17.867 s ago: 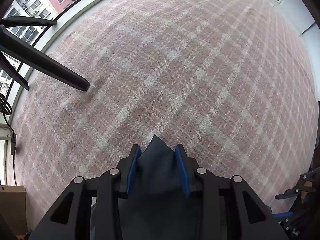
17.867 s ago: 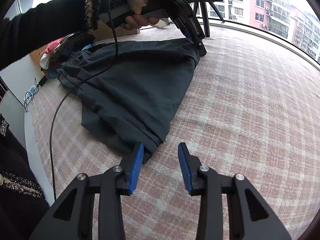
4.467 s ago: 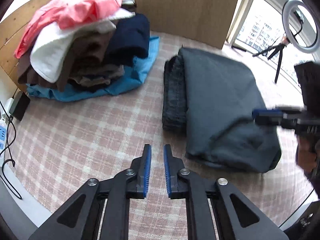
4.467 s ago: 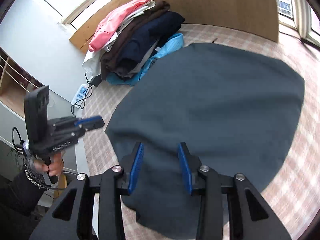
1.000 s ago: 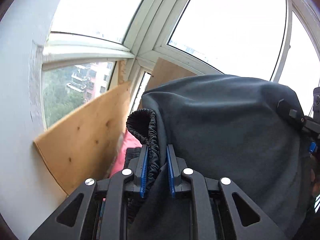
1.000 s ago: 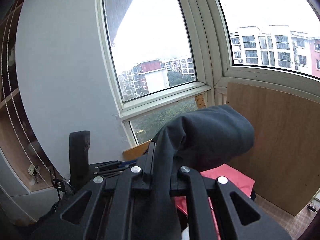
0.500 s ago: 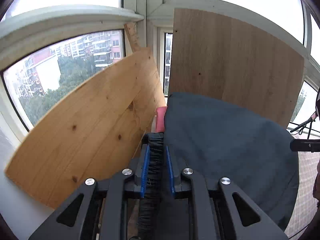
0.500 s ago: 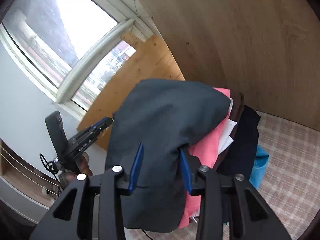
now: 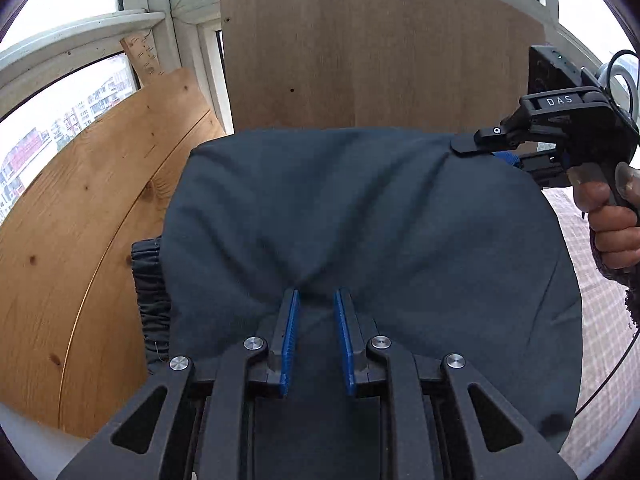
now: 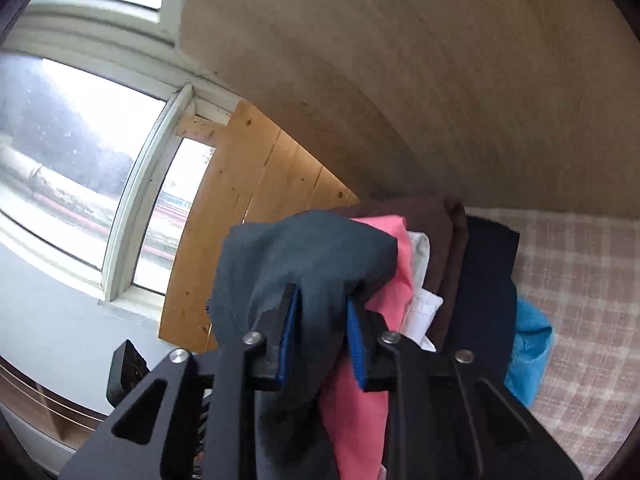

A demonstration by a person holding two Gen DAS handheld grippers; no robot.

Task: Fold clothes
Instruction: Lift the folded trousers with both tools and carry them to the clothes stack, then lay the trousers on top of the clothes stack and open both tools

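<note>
left gripper (image 9: 316,300): jaws parted to a moderate gap, blue pads on either side of a pinch of dark grey fabric. cloth lies between and under the fingers; whether the pads press it i cannot tell. the gap looks loose.

right gripper (image 10: 322,300): jaws parted about the same, a fold of the same dark grey garment (image 9: 360,220) bunched between the blue pads and draped over the left finger. grip versus mere contact: cannot tell from this view. in the left wrist view the right gripper (image 9: 508,150) sits at the garment's far right corner, one black finger lying on top of the cloth, a blue pad just visible below. the person's hand (image 9: 612,216) wraps the handle.

garment: folded, lying on top of the clothes pile (image 10: 440,280), elastic gathered waistband (image 9: 150,292) showing at its left edge. under it in the right wrist view: pink item (image 10: 368,380), white item (image 10: 422,280), brown layer, dark navy layer (image 10: 484,292), bright blue cloth (image 10: 528,348) at the bottom right.

surroundings: pile sits on pink plaid surface (image 10: 584,280). light wood board (image 9: 80,240) leans at left, darker brown board (image 9: 380,48) behind the pile. window frame (image 10: 132,220) at left; view blurred.
</note>
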